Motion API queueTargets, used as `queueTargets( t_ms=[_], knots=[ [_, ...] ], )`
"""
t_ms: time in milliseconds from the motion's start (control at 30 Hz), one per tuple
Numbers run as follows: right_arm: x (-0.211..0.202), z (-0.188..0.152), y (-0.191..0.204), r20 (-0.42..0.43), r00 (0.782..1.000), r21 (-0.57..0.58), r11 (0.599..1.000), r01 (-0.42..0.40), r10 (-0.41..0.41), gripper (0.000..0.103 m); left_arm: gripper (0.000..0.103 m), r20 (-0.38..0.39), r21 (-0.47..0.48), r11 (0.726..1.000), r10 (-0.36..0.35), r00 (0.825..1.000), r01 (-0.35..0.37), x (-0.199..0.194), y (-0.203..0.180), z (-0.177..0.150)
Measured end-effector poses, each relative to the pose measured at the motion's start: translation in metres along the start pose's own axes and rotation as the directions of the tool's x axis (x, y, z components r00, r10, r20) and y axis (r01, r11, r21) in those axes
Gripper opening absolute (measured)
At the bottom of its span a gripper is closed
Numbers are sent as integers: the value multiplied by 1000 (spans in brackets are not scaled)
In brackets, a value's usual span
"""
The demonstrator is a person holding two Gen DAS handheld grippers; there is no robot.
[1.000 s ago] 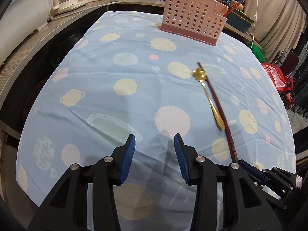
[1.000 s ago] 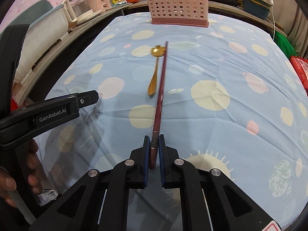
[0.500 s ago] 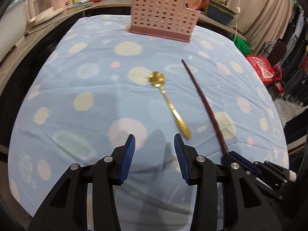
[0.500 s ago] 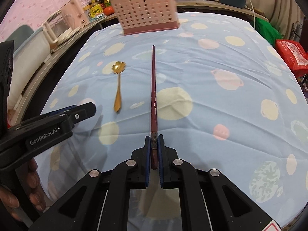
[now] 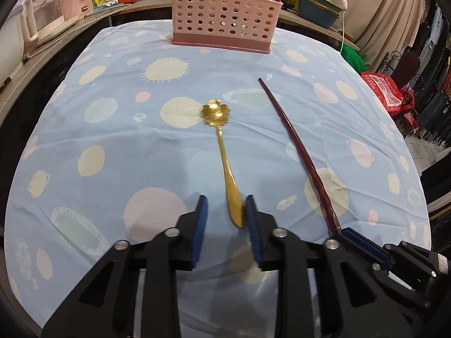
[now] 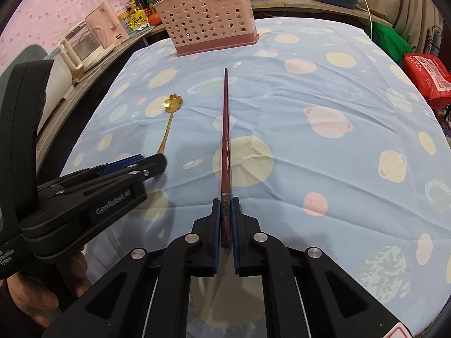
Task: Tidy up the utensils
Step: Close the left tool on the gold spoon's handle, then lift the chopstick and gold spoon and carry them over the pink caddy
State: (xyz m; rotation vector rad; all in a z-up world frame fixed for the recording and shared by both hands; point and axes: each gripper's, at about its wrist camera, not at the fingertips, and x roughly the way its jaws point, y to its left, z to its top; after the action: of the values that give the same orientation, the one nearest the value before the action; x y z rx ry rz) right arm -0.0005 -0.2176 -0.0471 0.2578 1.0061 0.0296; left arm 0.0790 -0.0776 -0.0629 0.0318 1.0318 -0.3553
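A gold spoon (image 5: 222, 152) with a flower-shaped bowl lies on the blue patterned tablecloth (image 5: 112, 146); it also shows in the right wrist view (image 6: 169, 118). My left gripper (image 5: 225, 205) is open, its fingers on either side of the spoon's handle end. My right gripper (image 6: 225, 208) is shut on the thick end of a dark red chopstick (image 6: 225, 129), which points toward the pink perforated utensil basket (image 6: 208, 25). The chopstick (image 5: 298, 152) and the basket (image 5: 222, 14) also show in the left wrist view.
The basket holds some utensils at the table's far end. A counter with a white appliance (image 5: 53, 14), bottles and a tomato runs along the left and back. A red bag (image 6: 428, 79) and chairs stand off the right side.
My left gripper has moved right and forward, so the spoon's handle end now lies between its open fingers. My right gripper keeps hold of the chopstick, now farther from the spoon.
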Motion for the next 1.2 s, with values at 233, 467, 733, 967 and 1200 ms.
queueTargets(
  t_ms=[233, 467, 733, 967, 1200],
  knots=[
    [-2, 0, 0, 7, 1000, 4, 1000, -5, 5, 7, 10, -2, -22, 999, -43, 999, 43, -7, 10, -5],
    [-10, 1, 1, 25, 1000, 8, 1000, -8, 7, 7, 10, 42, -39, 998, -52, 998, 54, -29, 16, -2],
    [-24, 8, 4, 60, 998, 4, 1000, -18, 17, 7, 10, 128, -62, 996, -58, 990, 66, -60, 22, 12],
    [-36, 16, 7, 84, 996, -3, 1000, -31, 31, 7, 1, 164, -61, 996, -53, 985, 64, -74, 26, 26],
    [-51, 32, 9, 122, 991, 0, 999, -48, 47, 7, 1, 195, -47, 997, -49, 980, 59, -85, 26, 41]
  ],
)
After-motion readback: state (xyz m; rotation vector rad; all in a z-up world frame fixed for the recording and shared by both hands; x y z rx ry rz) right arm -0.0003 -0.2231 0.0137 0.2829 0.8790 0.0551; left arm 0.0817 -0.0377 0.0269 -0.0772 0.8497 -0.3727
